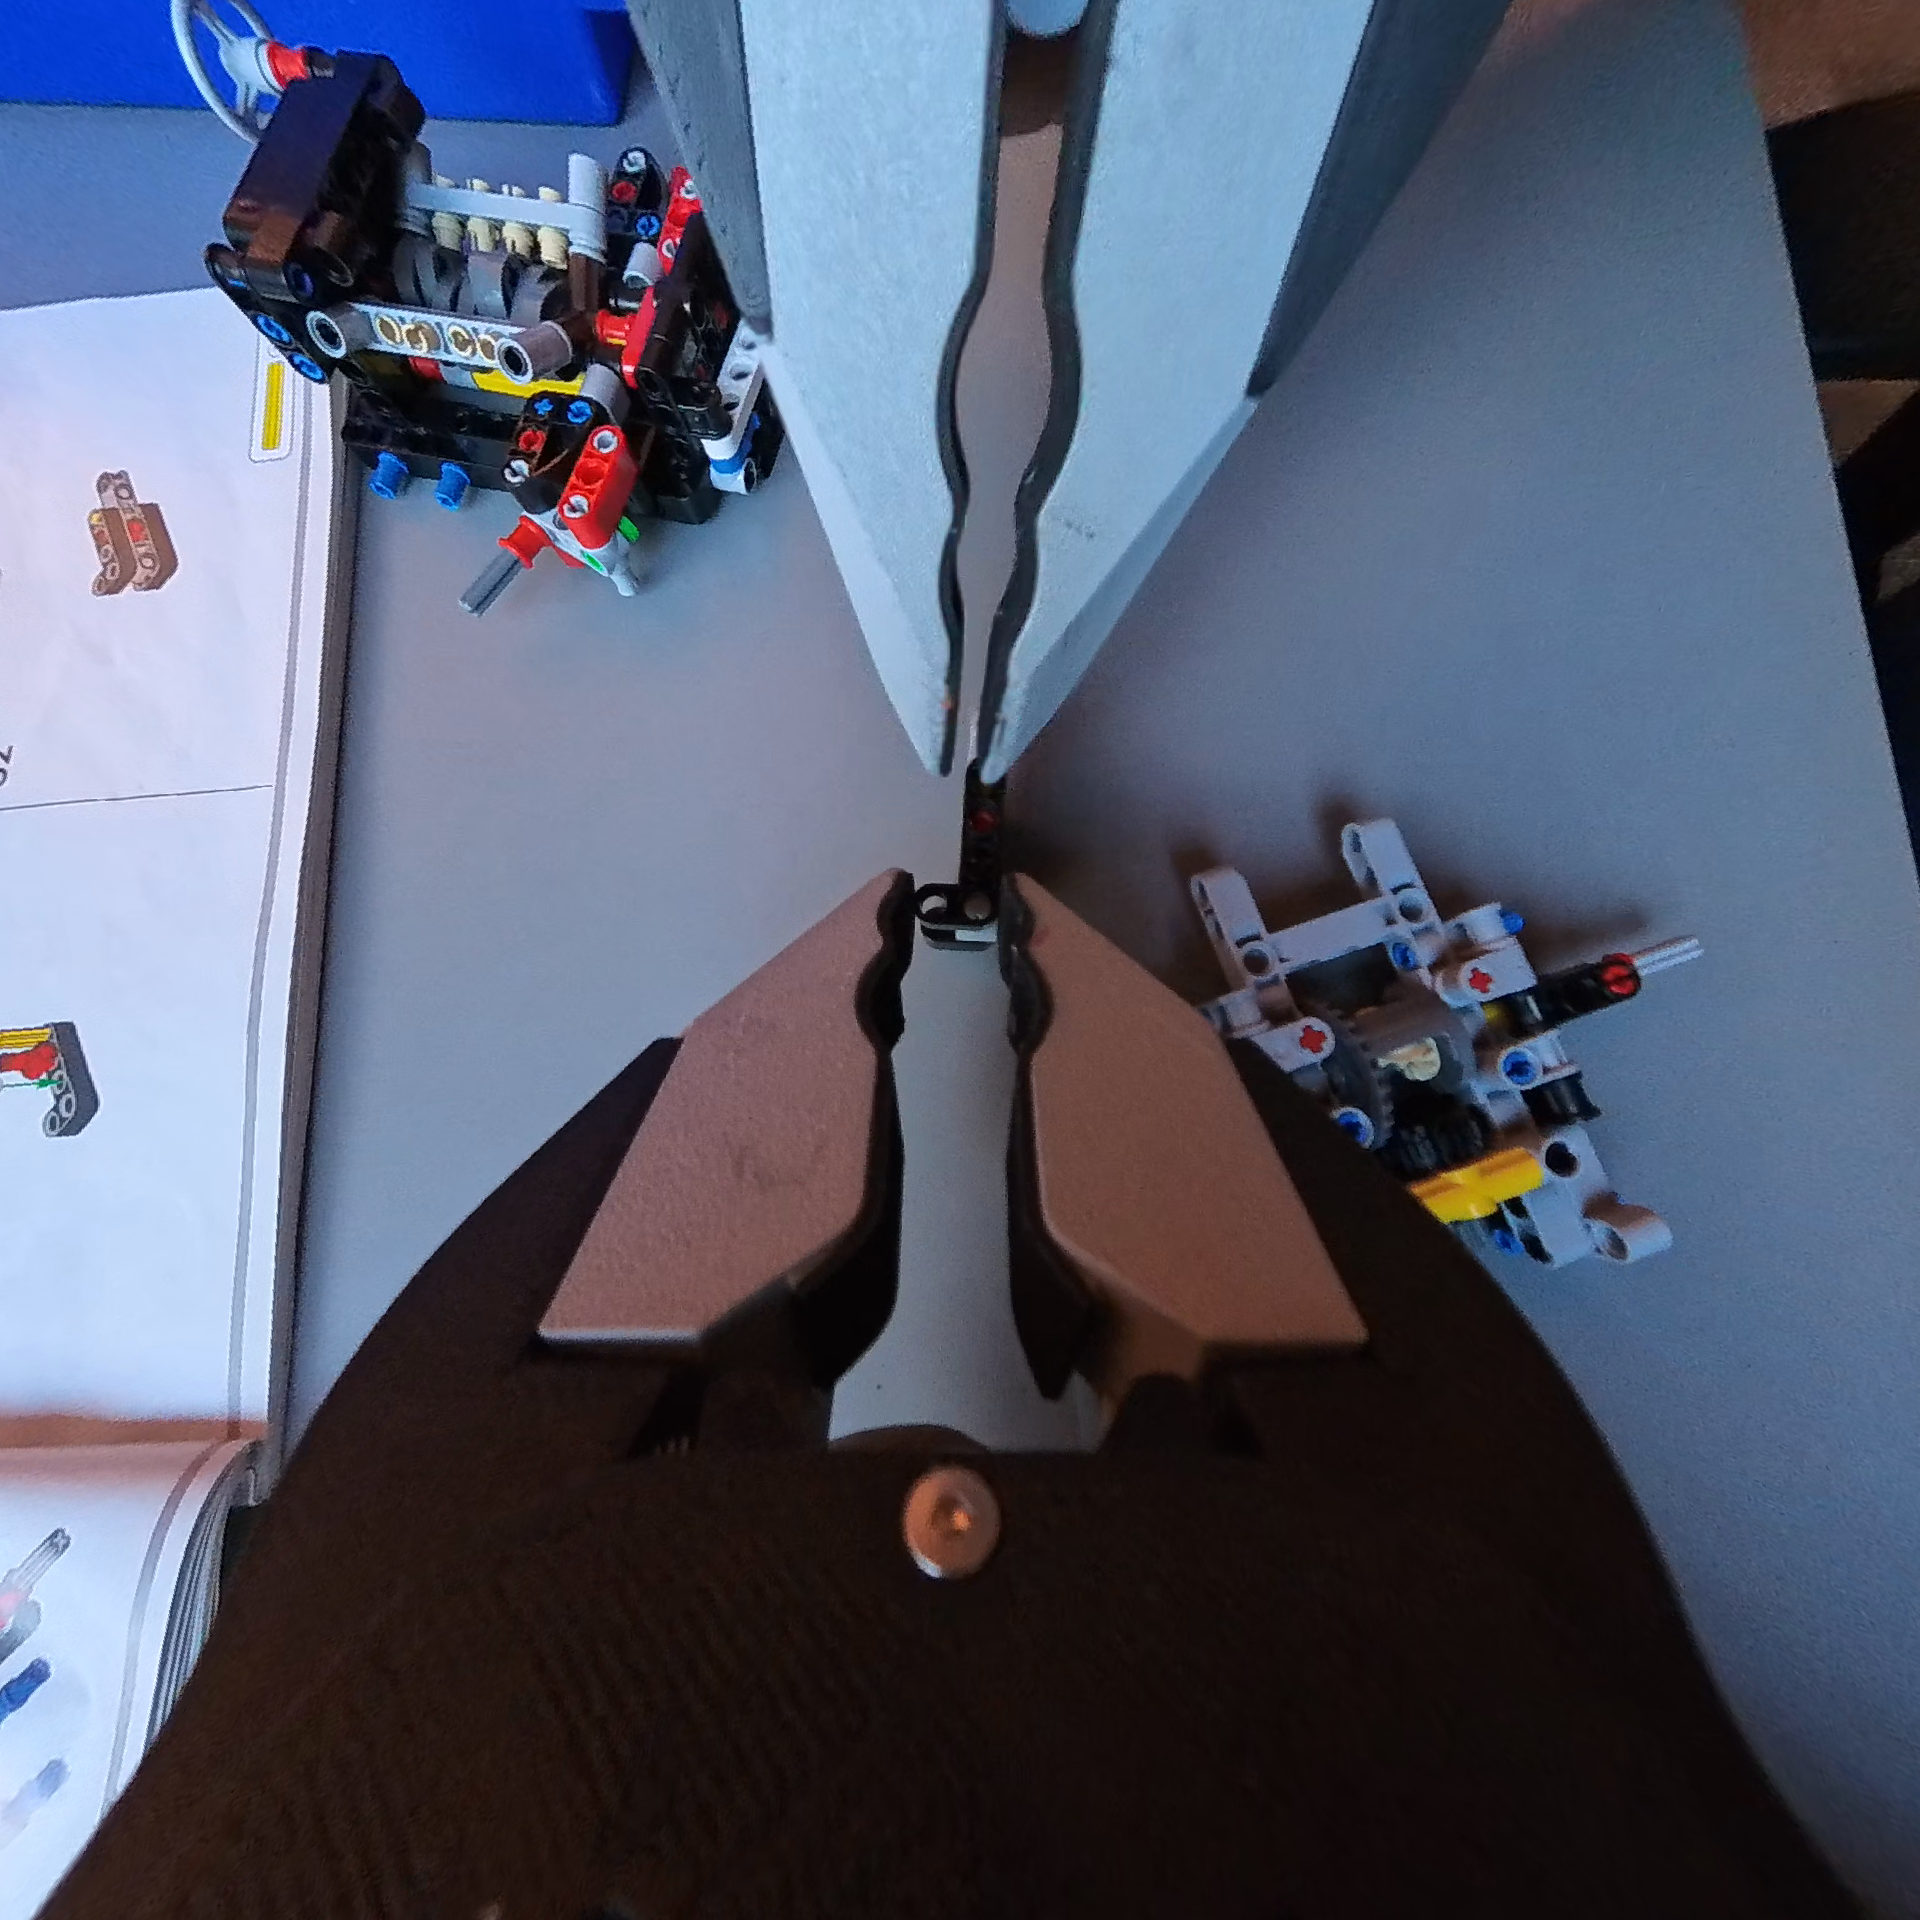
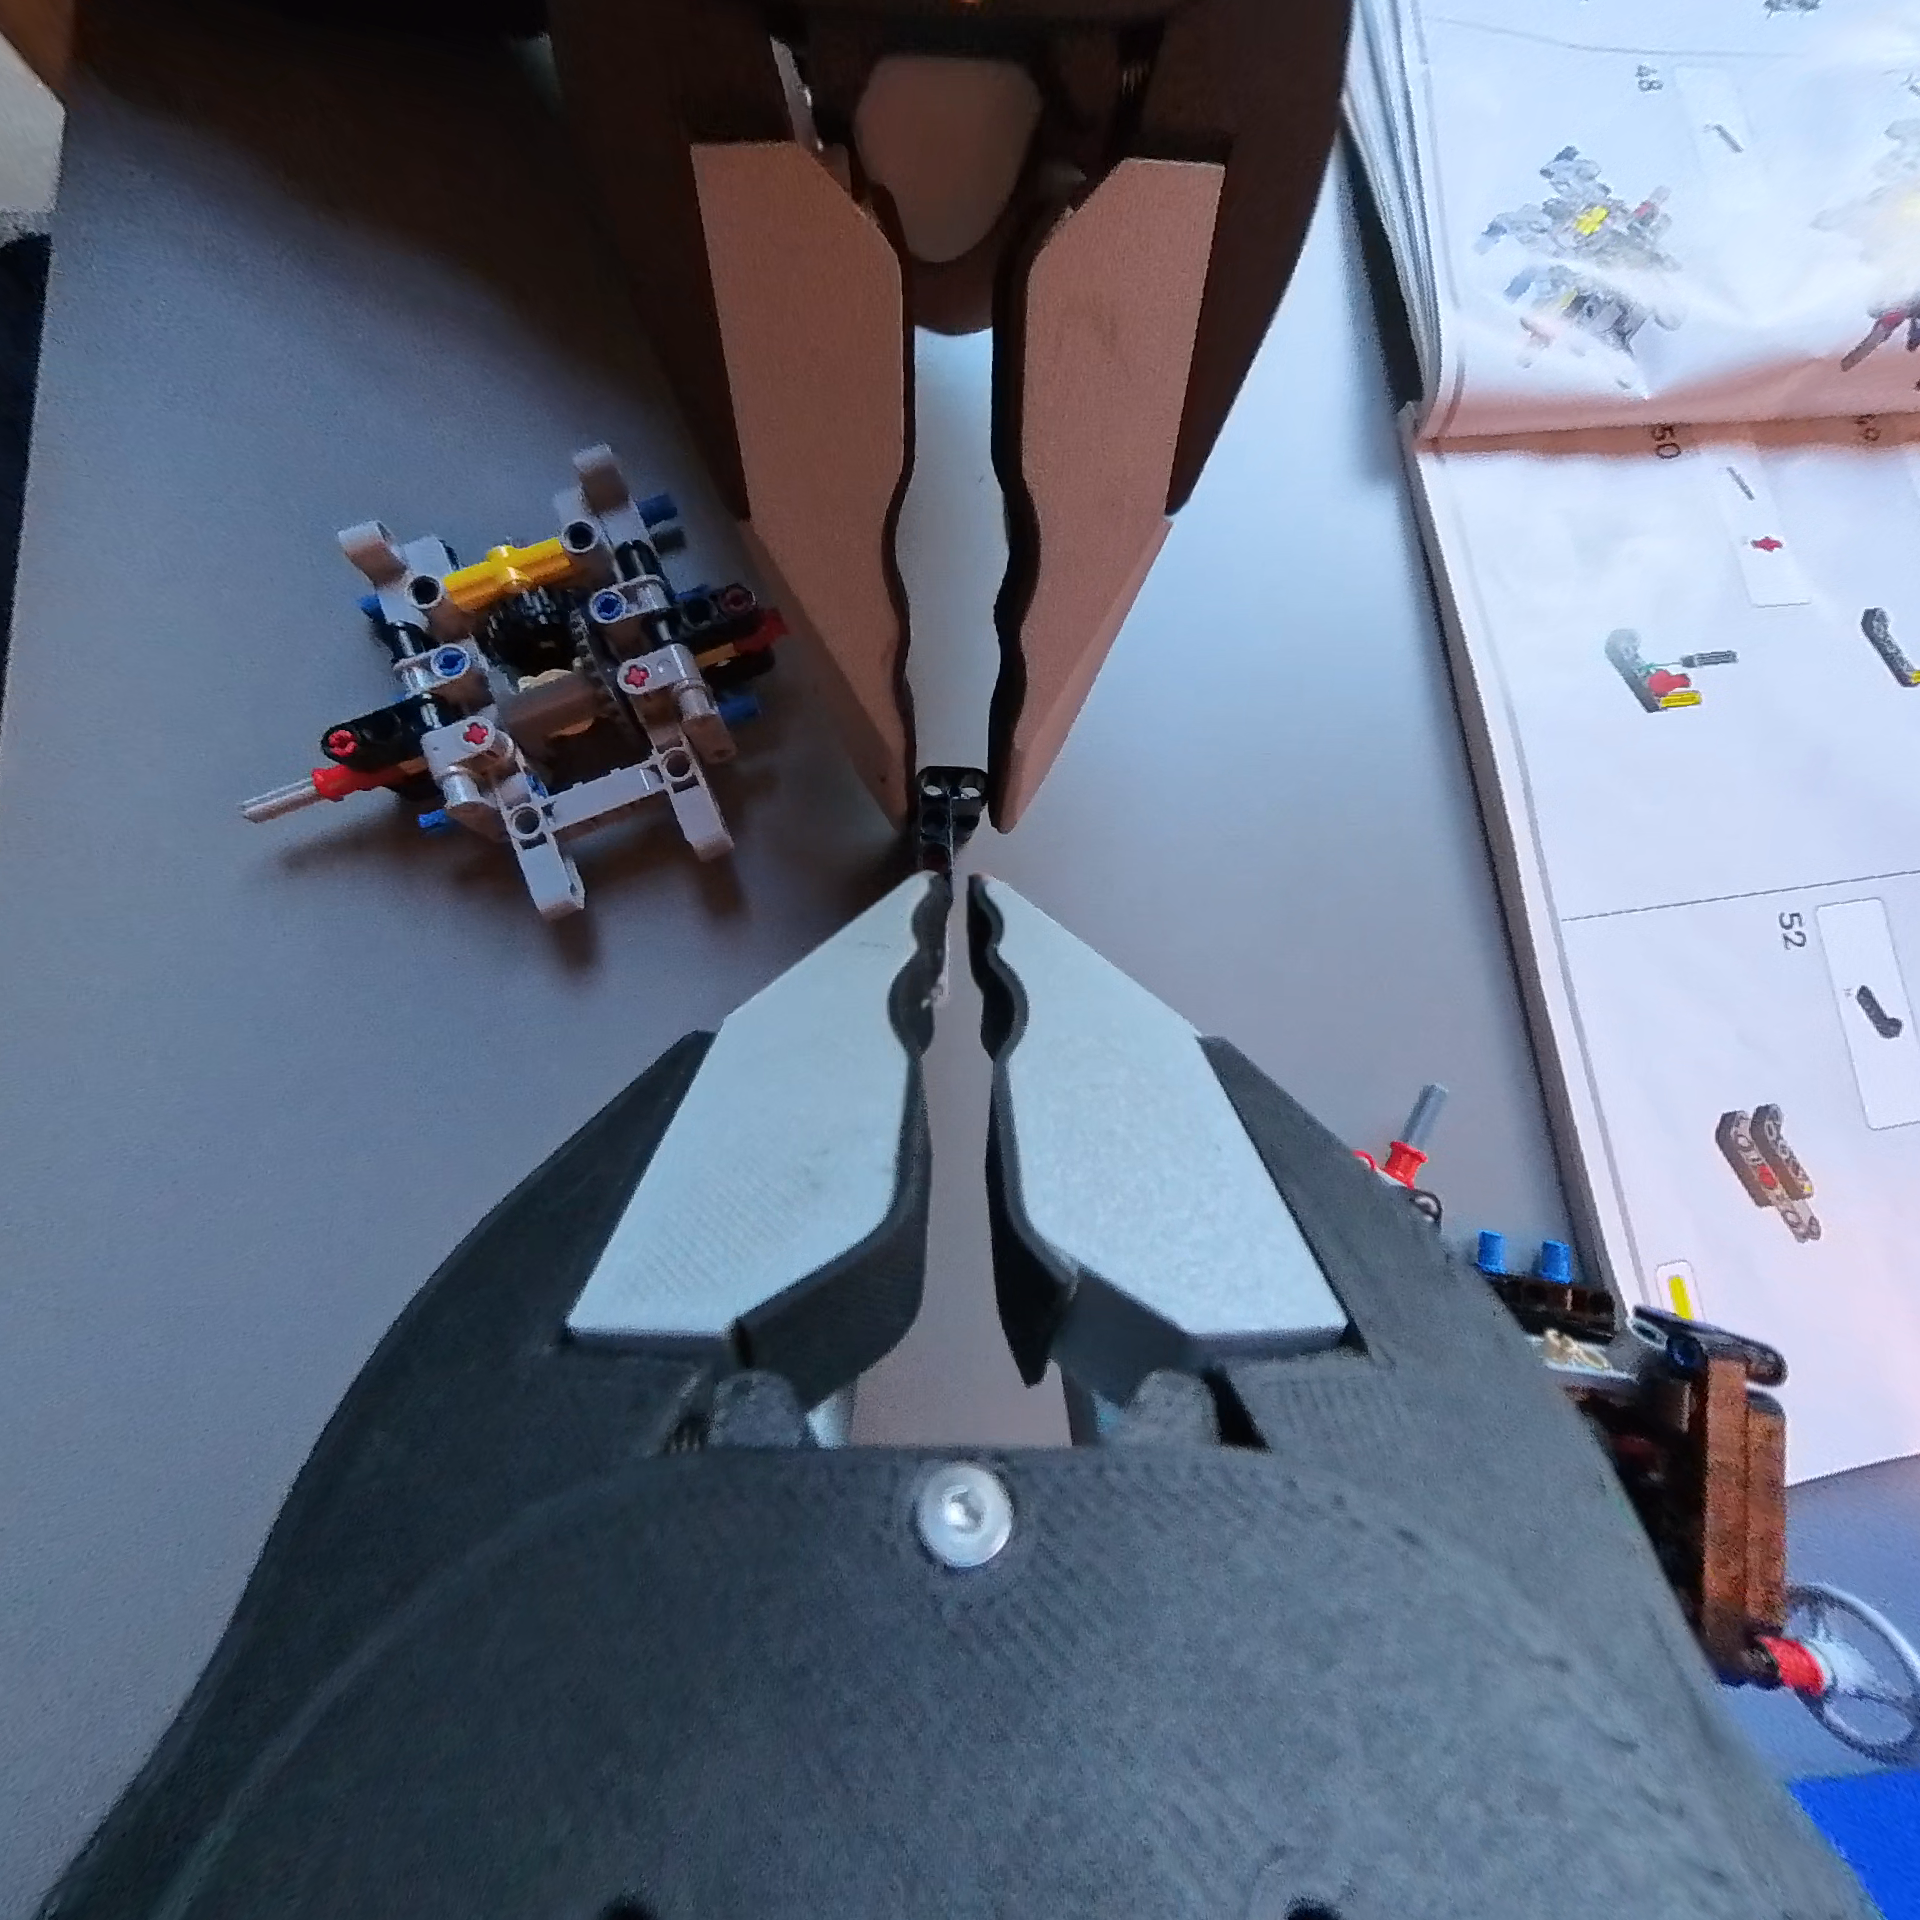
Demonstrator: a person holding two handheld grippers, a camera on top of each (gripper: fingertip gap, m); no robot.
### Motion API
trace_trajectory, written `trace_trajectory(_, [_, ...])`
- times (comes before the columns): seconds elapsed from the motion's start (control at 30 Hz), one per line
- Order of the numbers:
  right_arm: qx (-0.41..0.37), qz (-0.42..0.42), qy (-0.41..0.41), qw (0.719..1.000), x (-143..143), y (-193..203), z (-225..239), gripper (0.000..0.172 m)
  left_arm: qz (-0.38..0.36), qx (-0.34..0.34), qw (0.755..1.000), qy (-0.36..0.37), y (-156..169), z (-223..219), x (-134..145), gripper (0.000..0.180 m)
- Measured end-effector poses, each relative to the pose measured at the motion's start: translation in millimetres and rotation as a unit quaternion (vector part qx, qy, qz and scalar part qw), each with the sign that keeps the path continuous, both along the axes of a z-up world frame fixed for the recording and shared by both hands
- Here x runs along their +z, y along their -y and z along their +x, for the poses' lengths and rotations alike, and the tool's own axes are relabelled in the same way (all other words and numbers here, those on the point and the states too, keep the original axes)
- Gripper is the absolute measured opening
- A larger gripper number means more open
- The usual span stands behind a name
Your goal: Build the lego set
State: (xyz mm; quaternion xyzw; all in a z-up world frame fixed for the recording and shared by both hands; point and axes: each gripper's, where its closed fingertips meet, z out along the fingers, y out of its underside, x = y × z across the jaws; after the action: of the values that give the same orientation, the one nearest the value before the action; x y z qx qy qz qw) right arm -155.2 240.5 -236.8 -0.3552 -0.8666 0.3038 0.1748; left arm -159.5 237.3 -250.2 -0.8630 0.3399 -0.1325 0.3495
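The left gripper [image 1: 956, 909], the one with tan fingers, is pinching the short foot of a small black L-shaped beam [image 1: 981, 831] between its fingertips, both pads pressing on the foot. The beam's long arm is reaching straight ahead from those tips toward the right gripper [image 2: 958, 883], whose grey fingers are standing almost together, a thin slit between them. The arm's far end is sitting right at the grey tips, apparently alongside one tip; whether those pads are actually pressing on it cannot be told.

The beam is looking like rigid, very light, smooth plastic with pin holes, one holding a red pin. It is likely to pivot or slip if pinched at a single point, so its flat sides near an end seem the surest hold.

On the grey table [image 1: 623, 935], a grey gear assembly [image 1: 1455, 1049] is lying beside the left gripper's right finger. A larger black and red assembly [image 1: 499, 343] and an open instruction booklet [image 1: 135, 831] are lying well off to the left.
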Motion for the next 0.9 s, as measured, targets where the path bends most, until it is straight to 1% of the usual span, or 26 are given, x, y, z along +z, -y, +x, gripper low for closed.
trace_trajectory(0.13, [0.007, 0.007, 0.015, 1.0, -2.1, 2.9, 1.0, 0.001, -0.002, -0.001, 1.0, 0.0, 0.6, 1.2, 0.0, 0.014])
trace_trajectory(0.17, [0.009, 0.007, 0.019, 1.0, -1.9, 4.0, 1.8, 0.002, -0.002, -0.001, 1.0, -0.001, 0.7, 1.3, -0.1, 0.014])
trace_trajectory(0.23, [0.013, -0.001, 0.026, 1.0, -0.9, 7.7, 3.3, 0.011, -0.002, -0.001, 1.0, -0.003, 0.7, 1.4, -0.1, 0.014])
trace_trajectory(0.27, [0.011, -0.001, 0.027, 1.0, -1.2, 7.9, 2.7, 0.012, -0.001, -0.002, 1.0, -0.004, 0.8, 1.4, 0.0, 0.014])
trace_trajectory(0.37, [0.006, 0.01, 0.029, 1.0, -4.1, 6.5, 1.2, 0.002, -0.002, -0.001, 1.0, -0.004, 0.7, 1.5, -0.1, 0.014])
trace_trajectory(0.63, [0.009, 0.022, 0.039, 0.999, -4.9, 6.5, 1.4, 0.003, -0.003, -0.001, 1.0, -0.002, 0.8, 1.8, -0.2, 0.014])
trace_trajectory(0.9, [0.007, 0.05, 0.07, 0.996, -6.8, 6.2, 2.0, 0.003, -0.007, 0.002, 1.0, -0.004, 1.0, 1.9, -0.2, 0.014])
